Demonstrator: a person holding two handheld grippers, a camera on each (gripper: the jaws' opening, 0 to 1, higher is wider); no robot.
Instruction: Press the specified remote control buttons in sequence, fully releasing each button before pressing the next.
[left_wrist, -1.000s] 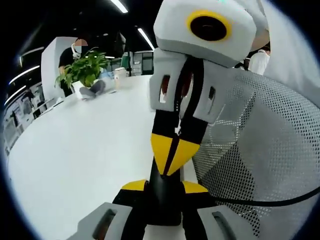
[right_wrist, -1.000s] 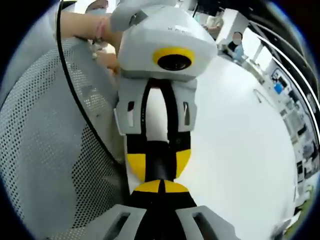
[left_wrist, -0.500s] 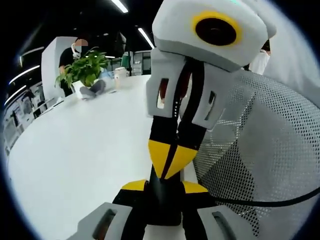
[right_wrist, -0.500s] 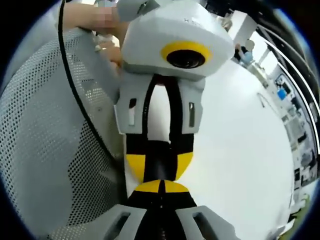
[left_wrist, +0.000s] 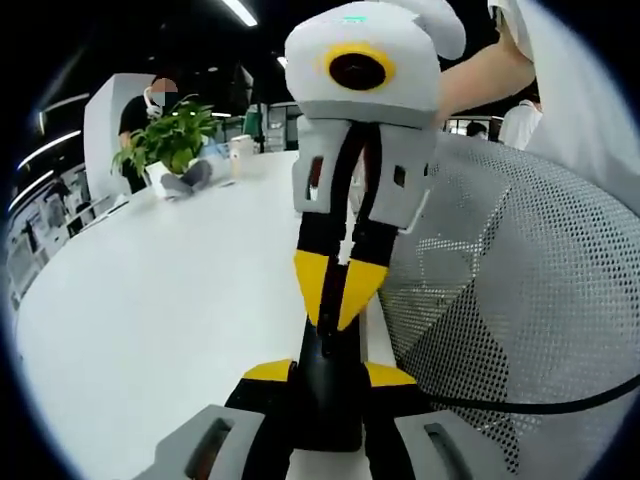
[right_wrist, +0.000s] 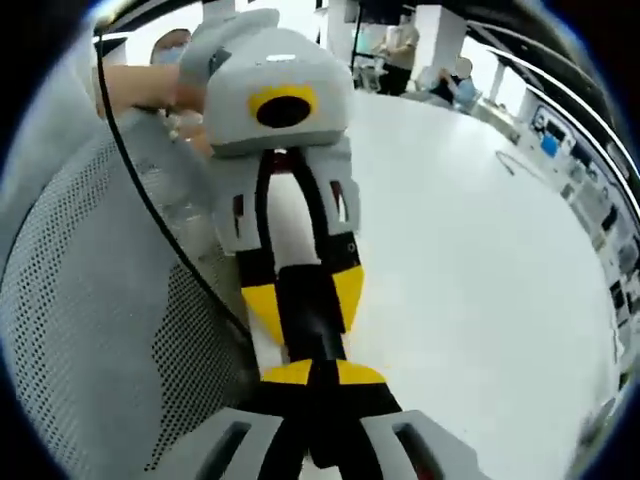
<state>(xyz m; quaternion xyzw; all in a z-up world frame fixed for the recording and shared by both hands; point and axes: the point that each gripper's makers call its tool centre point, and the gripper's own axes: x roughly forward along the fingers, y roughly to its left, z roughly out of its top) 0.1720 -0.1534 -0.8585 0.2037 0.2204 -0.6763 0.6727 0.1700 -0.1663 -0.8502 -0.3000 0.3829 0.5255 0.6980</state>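
remote held at one end, pressing tip poised over it

remote control (left_wrist: 325, 385), a dark slim body, sits pinched between the yellow-tipped jaws of the left tool (left_wrist: 327, 372), jutting forward from them over the white table (left_wrist: 170, 330). gripping it by the near end seems meant to leave its length and button face free for the other tool.

the right tool (left_wrist: 340, 295) comes in from ahead, its two yellow tips pressed together into a single narrow point aimed down at the remote, just at or above its far part. closed jaws make a finger-like poker, a sensible shape for hitting one button. whether the point actually touches a button i cannot tell.

from the right gripper view the same pairing reads in reverse: the left tool (right_wrist: 305, 300) holds the dark remote (right_wrist: 308, 320) straight ahead, meeting the right tool's closed tips at the bottom.

a grey mesh chair back (left_wrist: 520, 300) stands just beside both tools. well apart, across the table, a potted plant (left_wrist: 168, 140).

judging by this, a press is under way or imminent.
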